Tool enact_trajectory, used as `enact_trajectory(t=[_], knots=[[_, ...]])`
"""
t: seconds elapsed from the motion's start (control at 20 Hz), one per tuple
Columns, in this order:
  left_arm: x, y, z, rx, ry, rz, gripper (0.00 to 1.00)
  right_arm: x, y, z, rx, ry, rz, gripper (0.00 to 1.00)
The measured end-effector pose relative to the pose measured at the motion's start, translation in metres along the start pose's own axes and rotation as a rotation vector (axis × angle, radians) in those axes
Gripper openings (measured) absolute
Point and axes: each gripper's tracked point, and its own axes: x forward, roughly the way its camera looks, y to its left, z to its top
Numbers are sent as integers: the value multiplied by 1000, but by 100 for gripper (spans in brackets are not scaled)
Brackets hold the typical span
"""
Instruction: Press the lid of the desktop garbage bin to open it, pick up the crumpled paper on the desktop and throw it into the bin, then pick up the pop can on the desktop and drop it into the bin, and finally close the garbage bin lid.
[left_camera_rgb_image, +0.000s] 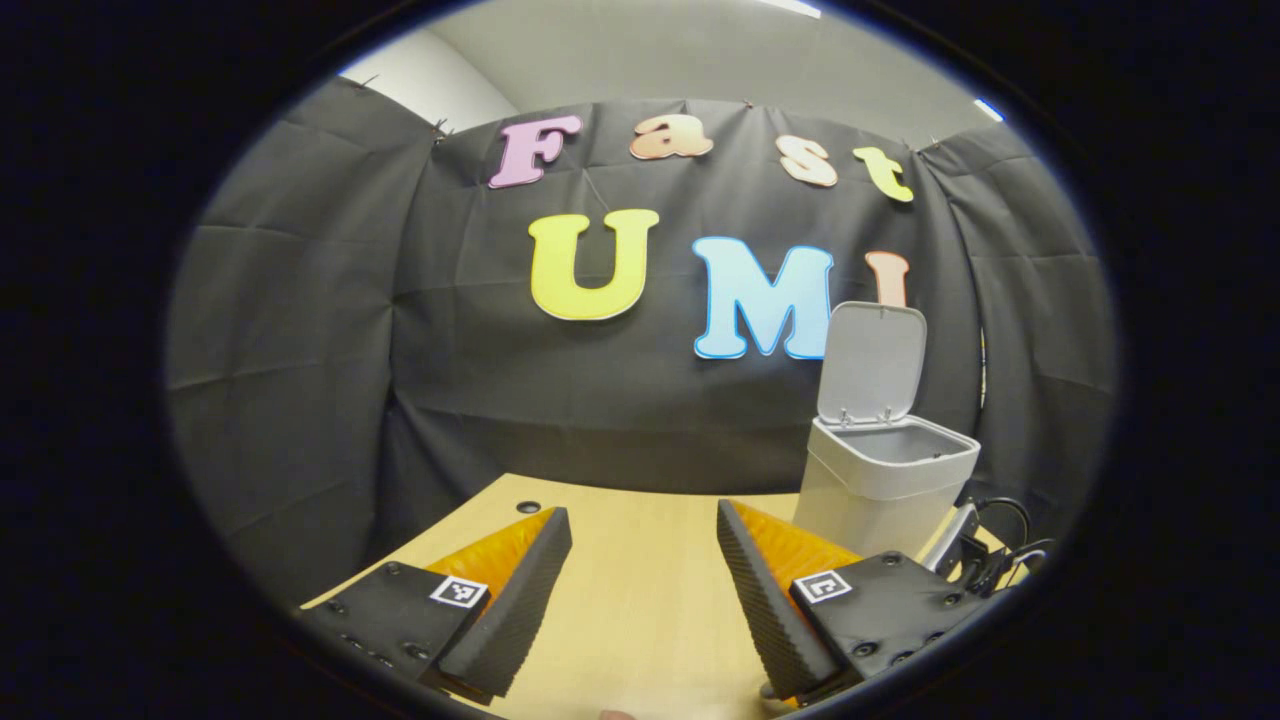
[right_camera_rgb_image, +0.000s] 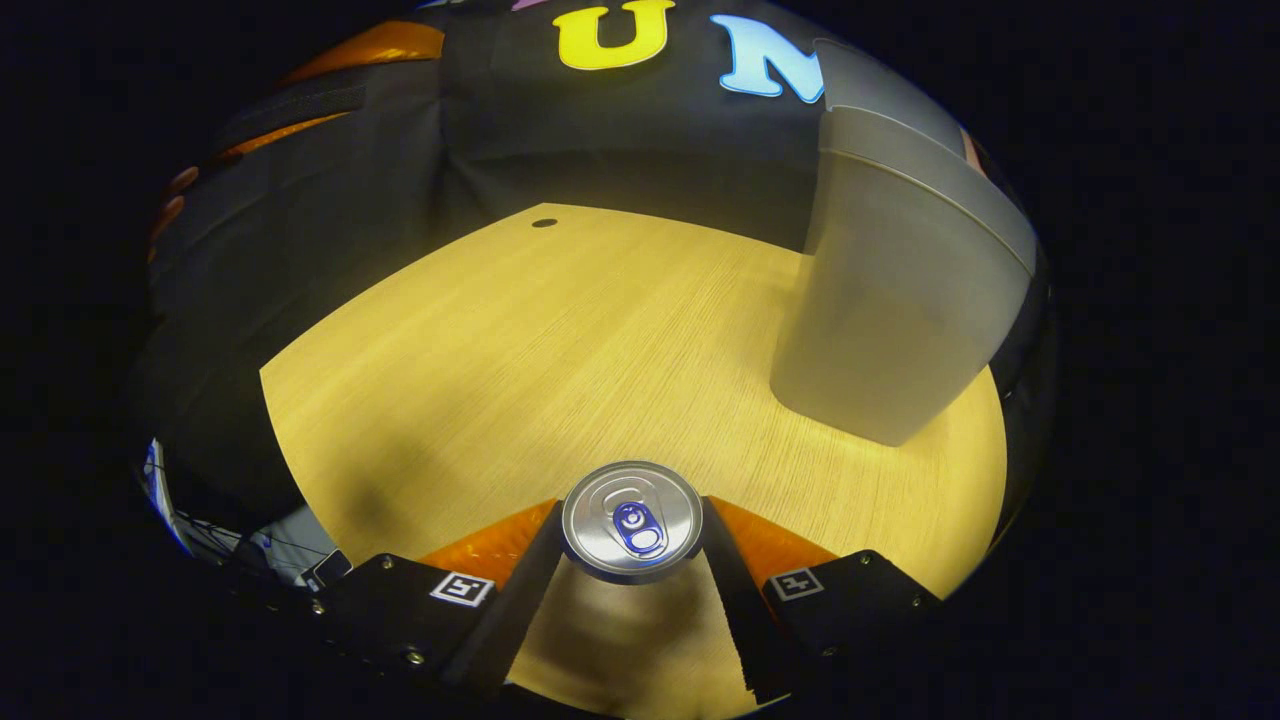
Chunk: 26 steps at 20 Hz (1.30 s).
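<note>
Two tools are under my observation. In the right gripper view, the right tool (right_camera_rgb_image: 632, 525) has the pop can (right_camera_rgb_image: 631, 520) between its two fingers, one finger against each side of the can's body, so I record it as pinching the can. The can stands upright, its silver top and pull tab facing the camera, and I cannot tell whether its base touches the wooden surface (right_camera_rgb_image: 520, 340) beneath. The garbage bin (right_camera_rgb_image: 890, 310) stands ahead and to the right of the can, apart from it, near the far right part of the surface. In the left gripper view, the left tool (left_camera_rgb_image: 643, 570) has its fingers spread wide with nothing between them, bare surface (left_camera_rgb_image: 630, 600) showing through the gap. From that view the garbage bin (left_camera_rgb_image: 885, 480) stands ahead and to the right, just beyond the right finger, its lid (left_camera_rgb_image: 872, 362) raised upright at the back and its mouth open. Dark cables (left_camera_rgb_image: 1000, 545) lie on the surface just right of the bin. A small dark hole (left_camera_rgb_image: 528, 507) marks the surface at its far left edge.
</note>
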Motion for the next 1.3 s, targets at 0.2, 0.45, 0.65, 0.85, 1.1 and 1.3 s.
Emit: enact_trajectory(t=[0.2, 0.45, 0.65, 0.85, 1.1, 1.3], knots=[[3, -3, 0, 2, 3, -6, 96, -7, -4, 7, 25, -37, -4, 84], [4, -7, 0, 3, 4, -17, 95, -29, -15, 28, 69, -110, -16, 84], [7, -14, 2, 10, -5, -32, 96, -55, -27, 56, 104, -190, -31, 84], [17, -24, 5, 13, -13, -59, 96, -93, -51, 99, 127, -330, -85, 84], [26, -45, 5, 15, -15, -107, 96, -128, -83, 148, 140, -492, -146, 84], [29, -53, 8, 30, -23, -117, 96, -143, -95, 177, 137, -627, -152, 84]])
